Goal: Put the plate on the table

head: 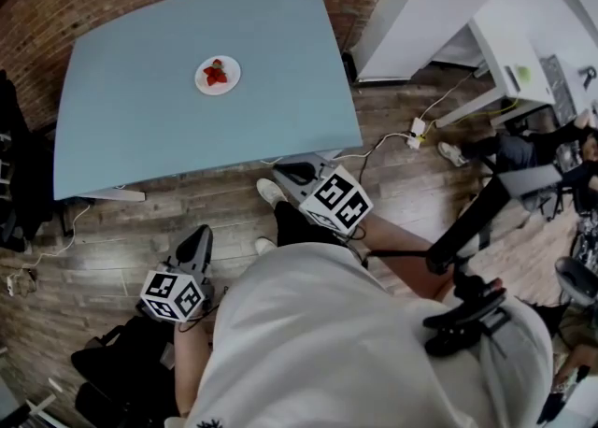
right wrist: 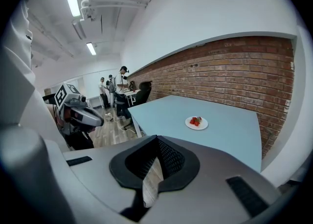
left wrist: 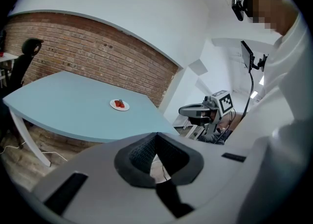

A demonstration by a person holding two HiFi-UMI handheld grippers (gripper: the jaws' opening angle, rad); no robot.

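Sitting far back on the tabletop (head: 140,136), a plate (head: 218,75) holds strawberries (head: 215,72); the left gripper (left wrist: 156,135) and the right gripper (right wrist: 156,138) are pressed together, empty.

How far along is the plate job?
Done: the plate, carrying strawberries, sits on the blue table. In hand: nothing; the left tongs and right tongs are both shut and empty, well away from the table. Left: nothing that these views show.

Head view looks steeply down. Both gripper views face forward, sharing the pale blue rectangular table (head: 187,127) well ahead
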